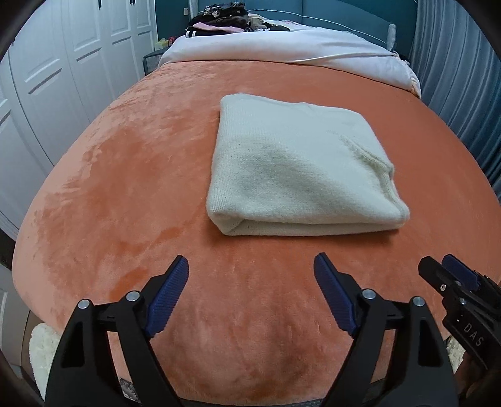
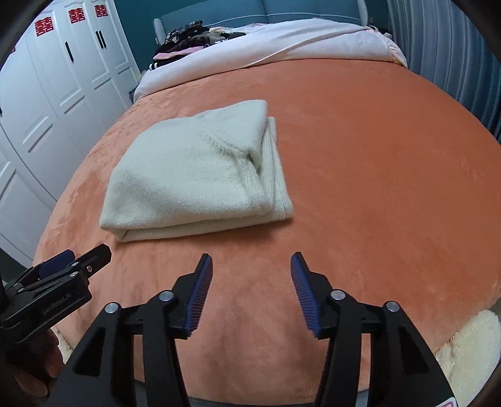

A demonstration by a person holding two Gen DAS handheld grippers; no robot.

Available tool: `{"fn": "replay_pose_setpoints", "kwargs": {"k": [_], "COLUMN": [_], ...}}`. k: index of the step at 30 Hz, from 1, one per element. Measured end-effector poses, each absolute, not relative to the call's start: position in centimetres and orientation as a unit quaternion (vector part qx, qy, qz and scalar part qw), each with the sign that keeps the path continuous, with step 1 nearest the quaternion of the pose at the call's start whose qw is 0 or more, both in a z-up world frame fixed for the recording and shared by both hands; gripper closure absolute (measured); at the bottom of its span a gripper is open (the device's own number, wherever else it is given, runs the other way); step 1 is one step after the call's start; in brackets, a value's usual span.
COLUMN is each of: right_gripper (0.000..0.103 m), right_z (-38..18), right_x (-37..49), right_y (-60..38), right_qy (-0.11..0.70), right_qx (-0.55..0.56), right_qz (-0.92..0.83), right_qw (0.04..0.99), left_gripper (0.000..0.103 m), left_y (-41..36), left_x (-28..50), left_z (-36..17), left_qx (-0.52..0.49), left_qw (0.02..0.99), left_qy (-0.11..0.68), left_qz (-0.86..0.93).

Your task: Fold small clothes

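my left hand-held gripper (image 1: 251, 266) is spread wide with nothing between its blue pads (image 1: 169, 299), hovering over the near part of the orange blanket (image 1: 109, 188). my right hand-held gripper (image 2: 251, 266) is spread too, a bit narrower, also holding nothing, just beside the left one. the cream knit sweater (image 1: 297, 166) lies folded into a thick rectangle on the blanket, ahead of both grippers and apart from them, ribbed edge on its right side. white duvet (image 1: 281, 50) and a dark clothes pile (image 1: 225, 18) lie further up the bed. white wardrobe (image 2: 53, 103) on the left.
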State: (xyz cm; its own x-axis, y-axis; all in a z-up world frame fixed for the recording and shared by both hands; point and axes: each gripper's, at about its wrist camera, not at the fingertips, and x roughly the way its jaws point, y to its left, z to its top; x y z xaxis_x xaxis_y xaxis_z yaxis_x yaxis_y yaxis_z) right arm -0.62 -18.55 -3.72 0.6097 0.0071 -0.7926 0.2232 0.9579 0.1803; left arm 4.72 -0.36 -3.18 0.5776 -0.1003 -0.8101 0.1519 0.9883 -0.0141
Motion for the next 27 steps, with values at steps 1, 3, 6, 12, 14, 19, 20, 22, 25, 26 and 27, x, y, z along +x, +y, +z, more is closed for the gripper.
{"fn": "replay_pose_setpoints", "kwargs": {"k": [1,3,6,12,14,19,20,22,25,26,27], "right_gripper": [0.043,0.038,0.030,0.028,0.027,0.026,0.025,0.025,0.025,0.024,0.024], "right_z": [-3.7,-3.7,-4.2,-5.5,-5.8,-6.6,-6.8,-7.1,-7.7,-7.9,-8.1], "right_x": [-1.0,-1.9,-2.8,-4.5,-4.9,-5.5,-5.6,-5.8,-6.1,-6.2,-6.2], "right_y": [-18.5,-18.4,-18.4,-17.6,-17.4,-16.8,-16.7,-16.8,-16.7,-16.7,-16.7], "right_qy": [0.435,0.429,0.422,0.425,0.426,0.424,0.424,0.425,0.425,0.425,0.426], "right_qx": [0.130,0.132,0.131,0.111,0.109,0.088,0.086,0.085,0.089,0.091,0.093], "right_qz": [-0.065,-0.076,-0.093,-0.106,-0.105,-0.110,-0.109,-0.108,-0.109,-0.109,-0.108], "right_qw": [0.888,0.890,0.892,0.892,0.892,0.895,0.895,0.895,0.894,0.894,0.894], "left_gripper": [0.017,0.016,0.016,0.016,0.013,0.010,0.010,0.010,0.010,0.010,0.010], "left_y": [-0.6,-1.1,-1.7,-2.2,-2.2,-1.8,-1.7,-1.6,-1.9,-2.0,-2.0], "left_x": [4.3,3.5,2.5,0.4,-0.2,-1.0,-1.0,-1.3,-1.7,-1.8,-1.9], "left_z": [-3.1,-3.2,-3.6,-4.6,-5.0,-6.1,-6.4,-6.8,-7.3,-7.5,-7.6], "left_qx": [0.032,0.040,0.051,0.060,0.067,0.061,0.059,0.058,0.067,0.069,0.070], "left_qw": [0.890,0.893,0.896,0.900,0.903,0.904,0.903,0.902,0.903,0.903,0.904], "left_qy": [0.449,0.444,0.437,0.427,0.421,0.422,0.425,0.427,0.423,0.422,0.421], "left_qz": [-0.068,-0.065,-0.059,-0.054,-0.048,-0.036,-0.034,-0.033,-0.033,-0.033,-0.032]}}
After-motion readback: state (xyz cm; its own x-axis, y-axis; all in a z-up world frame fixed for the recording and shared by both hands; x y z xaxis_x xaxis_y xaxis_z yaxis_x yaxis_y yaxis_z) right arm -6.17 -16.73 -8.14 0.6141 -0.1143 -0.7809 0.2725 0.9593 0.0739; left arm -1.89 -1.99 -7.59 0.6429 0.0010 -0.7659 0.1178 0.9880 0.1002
